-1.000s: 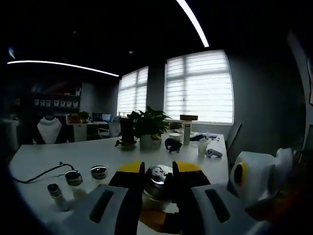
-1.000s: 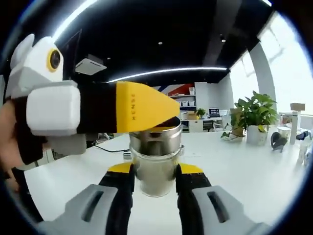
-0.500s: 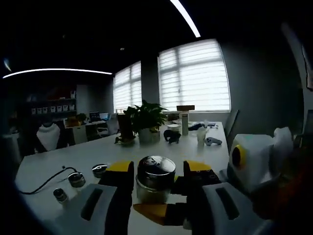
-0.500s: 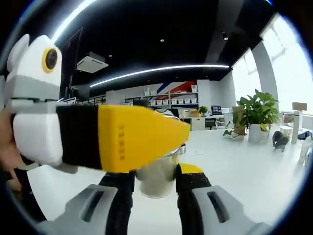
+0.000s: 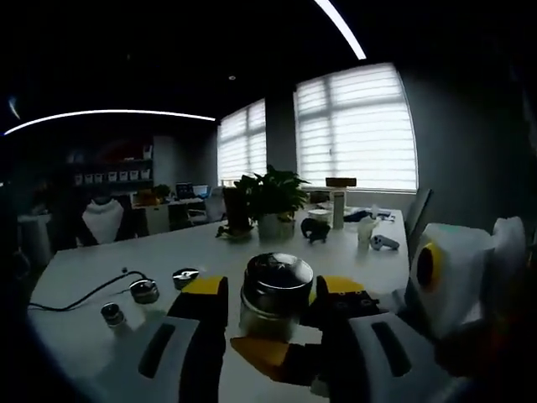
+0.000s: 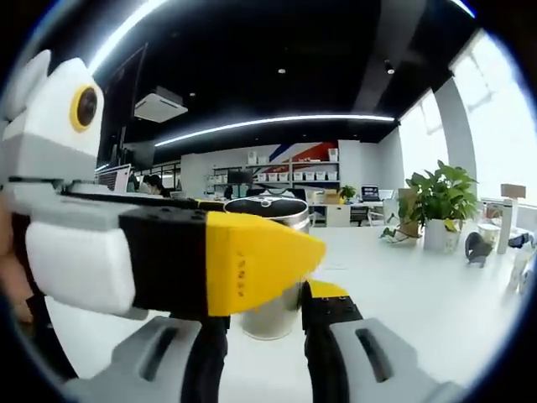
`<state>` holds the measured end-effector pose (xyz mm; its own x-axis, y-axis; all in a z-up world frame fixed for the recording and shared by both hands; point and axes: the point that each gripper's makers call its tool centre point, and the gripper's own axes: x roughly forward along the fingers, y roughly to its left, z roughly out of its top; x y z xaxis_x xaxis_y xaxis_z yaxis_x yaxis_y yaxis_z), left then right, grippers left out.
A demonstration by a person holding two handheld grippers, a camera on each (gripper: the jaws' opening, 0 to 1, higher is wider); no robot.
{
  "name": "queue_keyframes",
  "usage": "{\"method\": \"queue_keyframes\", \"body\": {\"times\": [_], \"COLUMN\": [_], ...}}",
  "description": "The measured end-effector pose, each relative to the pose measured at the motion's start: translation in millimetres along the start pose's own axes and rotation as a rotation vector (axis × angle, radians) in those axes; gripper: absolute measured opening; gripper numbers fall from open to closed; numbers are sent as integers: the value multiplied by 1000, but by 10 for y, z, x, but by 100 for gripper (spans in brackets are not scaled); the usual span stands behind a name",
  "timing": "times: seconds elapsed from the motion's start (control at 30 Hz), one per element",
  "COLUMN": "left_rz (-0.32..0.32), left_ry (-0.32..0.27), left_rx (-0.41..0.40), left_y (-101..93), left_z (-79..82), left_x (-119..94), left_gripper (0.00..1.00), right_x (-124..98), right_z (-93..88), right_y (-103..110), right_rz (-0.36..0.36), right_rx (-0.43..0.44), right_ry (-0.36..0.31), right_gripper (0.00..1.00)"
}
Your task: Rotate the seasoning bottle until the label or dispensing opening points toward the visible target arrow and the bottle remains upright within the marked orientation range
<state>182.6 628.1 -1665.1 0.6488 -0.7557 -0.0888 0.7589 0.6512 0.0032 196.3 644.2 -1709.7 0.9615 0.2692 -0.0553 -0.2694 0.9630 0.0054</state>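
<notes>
Steel seasoning bottle (image 5: 275,294) stands upright on white table (image 5: 101,260), w/ potted plant (image 5: 273,200) well behind it. Right gripper (image 6: 264,306) grasps its body; left gripper (image 5: 267,298) straddles lid, contact unclear.

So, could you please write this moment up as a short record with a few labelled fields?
Bottle: metal seasoning bottle, upright, dark lid on top, above a white table
Left gripper: left gripper with its jaws either side of the bottle near the lid
Right gripper: right gripper with its jaws either side of the lower body
Contact: cannot tell whether either pair of jaws presses the bottle
Target arrow: cannot make one out
Nearby on table: two small jars, a black cable, a potted plant
</notes>
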Motion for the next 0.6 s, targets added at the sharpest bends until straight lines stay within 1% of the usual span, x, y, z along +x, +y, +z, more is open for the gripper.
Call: {"method": "queue_keyframes", "body": {"times": [0.03, 0.13, 0.23, 0.27, 0.33, 0.37, 0.43, 0.5, 0.6], "left_rz": [13, 61, 100, 137, 165, 183, 192, 189, 202], "left_ry": [6, 4, 18, 18, -2, -1, -9, -5, -9], "left_rx": [-3, 23, 18, 9, 35, 23, 9, 9, 4], "left_y": [0, -17, -7, 27, 47, 51, 54, 53, 70], "left_z": [-10, -1, -22, -23, 8, -2, -4, -21, -27], "left_x": [-3, -10, -7, -26, -34, -42, -39, -25, -27], "left_gripper": [45, 44, 43, 42, 38, 37, 37, 37, 36], "right_x": [3, 11, 13, 11, 7, 3, 3, 2, -3], "right_z": [3, 12, 18, 23, 24, 26, 22, 2, -12], "right_y": [11, 30, 49, 50, 61, 67, 67, 57, 68], "right_rz": [1, 6, 8, 11, 12, 12, 12, 11, 18], "right_rx": [-5, -4, -7, -7, -1, -3, -6, -5, 3], "right_ry": [0, -3, -4, -5, -7, -8, -6, 2, 5], "right_gripper": [30, 30, 30, 30, 31, 31, 31, 31, 31]}}
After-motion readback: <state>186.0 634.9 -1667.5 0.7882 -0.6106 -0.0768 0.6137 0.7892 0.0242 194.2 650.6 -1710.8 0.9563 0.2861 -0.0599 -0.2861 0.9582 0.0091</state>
